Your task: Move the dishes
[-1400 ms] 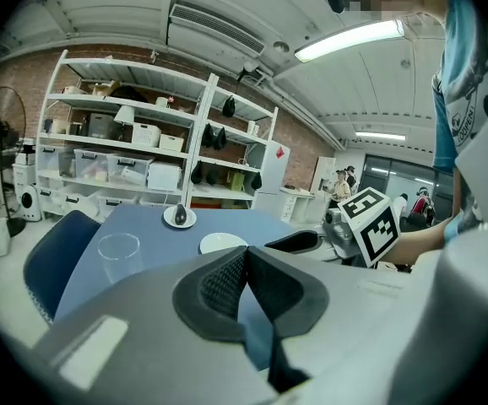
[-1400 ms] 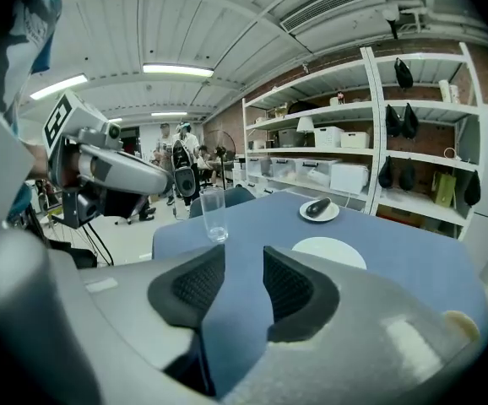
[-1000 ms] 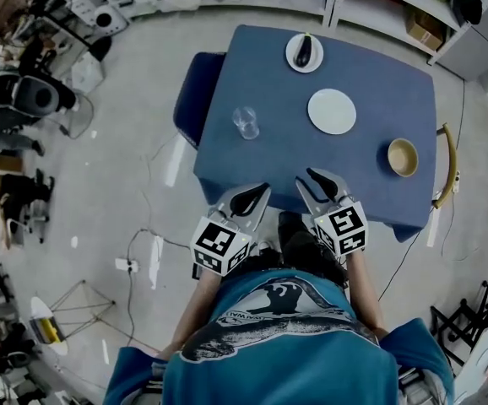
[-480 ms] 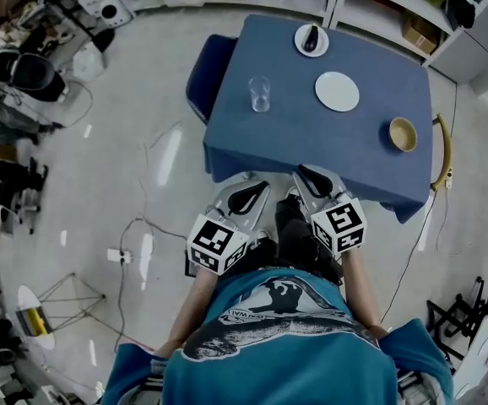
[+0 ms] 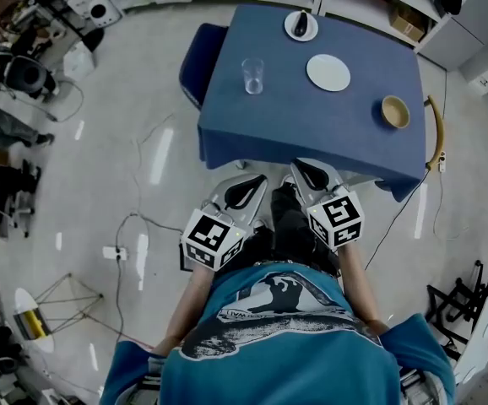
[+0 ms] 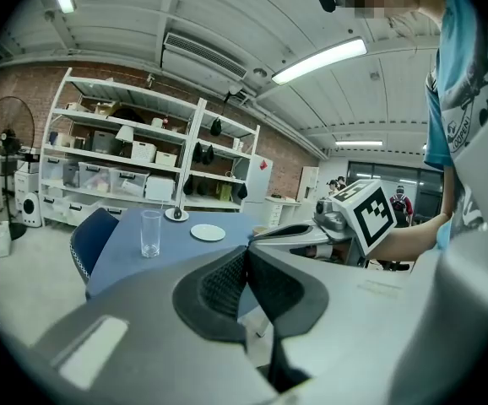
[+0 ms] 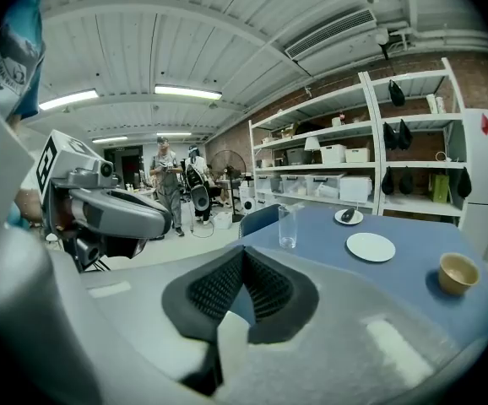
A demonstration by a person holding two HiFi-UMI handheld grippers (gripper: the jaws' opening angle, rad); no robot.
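Note:
A blue-clothed table (image 5: 311,133) carries a clear glass (image 5: 252,75), a white plate (image 5: 328,72), a small plate with a dark object on it (image 5: 300,25) and a tan bowl (image 5: 395,111). Both grippers hang side by side just off the table's near edge, apart from every dish. My left gripper (image 5: 261,181) (image 6: 244,256) is shut and holds nothing. On my right gripper (image 5: 297,168) (image 7: 242,256) the jaws have just been closing with nothing between them, and they now stand shut. The right gripper view shows the glass (image 7: 288,227), white plate (image 7: 371,246) and bowl (image 7: 457,273) well ahead.
A blue chair (image 5: 195,62) stands at the table's left side and a wooden chair (image 5: 436,137) at its right. Shelving with boxes (image 6: 126,167) lines the far wall. Cables (image 5: 130,226) run over the floor at left. People (image 7: 166,184) stand further off.
Both grippers have drawn back from the table: their tips lay over its near edge and are now off it. The right jaws have closed.

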